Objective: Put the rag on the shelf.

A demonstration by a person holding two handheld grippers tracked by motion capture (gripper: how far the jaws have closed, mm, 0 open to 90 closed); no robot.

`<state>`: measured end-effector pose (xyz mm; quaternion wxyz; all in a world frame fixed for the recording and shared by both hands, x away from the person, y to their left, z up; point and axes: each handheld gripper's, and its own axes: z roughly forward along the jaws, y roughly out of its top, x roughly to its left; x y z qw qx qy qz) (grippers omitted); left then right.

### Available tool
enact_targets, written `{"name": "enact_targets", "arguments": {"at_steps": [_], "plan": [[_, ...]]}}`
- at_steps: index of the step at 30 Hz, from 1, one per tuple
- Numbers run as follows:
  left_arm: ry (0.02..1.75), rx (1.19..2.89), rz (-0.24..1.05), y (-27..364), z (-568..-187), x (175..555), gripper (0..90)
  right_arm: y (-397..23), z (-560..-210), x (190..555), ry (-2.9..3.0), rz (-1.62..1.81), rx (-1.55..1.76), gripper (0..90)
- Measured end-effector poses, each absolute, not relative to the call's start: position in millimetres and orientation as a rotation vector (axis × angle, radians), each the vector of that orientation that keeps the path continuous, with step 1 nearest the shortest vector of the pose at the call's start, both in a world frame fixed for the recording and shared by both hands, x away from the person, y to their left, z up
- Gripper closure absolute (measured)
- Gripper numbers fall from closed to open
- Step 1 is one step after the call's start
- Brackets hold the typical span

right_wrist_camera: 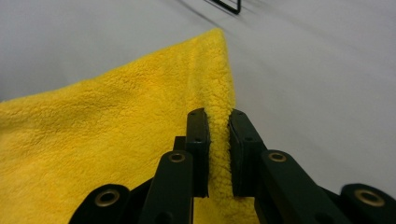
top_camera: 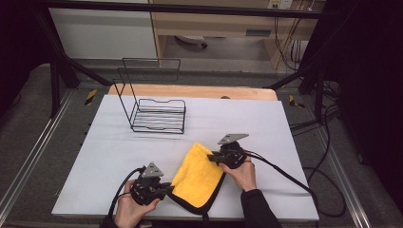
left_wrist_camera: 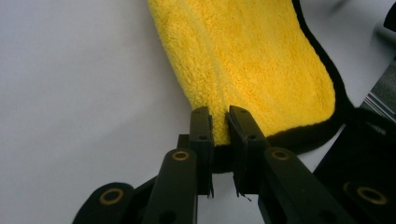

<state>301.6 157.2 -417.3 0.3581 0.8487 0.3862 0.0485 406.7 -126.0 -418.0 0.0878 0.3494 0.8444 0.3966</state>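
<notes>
A yellow fleece cloth (top_camera: 199,175) with a black hem lies folded near the front of the white table (top_camera: 237,123). My left gripper (top_camera: 166,188) holds its near left edge; in the left gripper view the jaws are shut on the cloth (left_wrist_camera: 252,60) with the gripper (left_wrist_camera: 219,122) pinching yellow pile. My right gripper (top_camera: 212,157) is shut on the cloth's far right edge; the right gripper view has the fold of the cloth (right_wrist_camera: 116,135) squeezed between the jaws of the gripper (right_wrist_camera: 218,122). A hand grips each tool from below.
A black wire rack (top_camera: 154,113) stands on the far left part of the table. Cables (top_camera: 285,178) trail from the right gripper across the table's right side. Metal frame posts and floor rails surround the table.
</notes>
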Motion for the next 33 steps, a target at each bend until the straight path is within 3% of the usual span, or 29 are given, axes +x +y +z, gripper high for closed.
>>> {"name": "enact_targets", "arguments": {"at_steps": [7,8,14,18,19,24,25,33], "plan": [[1.010,2.208,0.102,161,-427,306,77.3,-109,-441,419,2.530,1.111,1.016,74.8],[1.003,2.203,0.114,161,-426,307,72.1,-112,-441,419,2.494,1.149,1.029,66.4],[0.987,2.164,0.188,166,-411,336,45.1,-143,-423,407,2.377,1.277,1.086,40.1],[1.014,2.150,0.225,161,-408,366,35.3,-160,-420,398,2.347,1.304,1.134,33.2],[1.012,2.143,0.230,158,-408,373,31.4,-170,-421,393,2.331,1.320,1.174,27.7],[1.033,2.115,0.218,141,-410,407,32.6,-181,-426,384,2.320,1.302,1.237,25.6],[1.025,2.114,0.228,138,-412,414,38.5,-182,-428,379,2.325,1.284,1.255,24.8],[1.036,2.163,0.182,120,-435,440,48.2,-178,-437,376,2.315,1.237,1.304,28.4]]}}
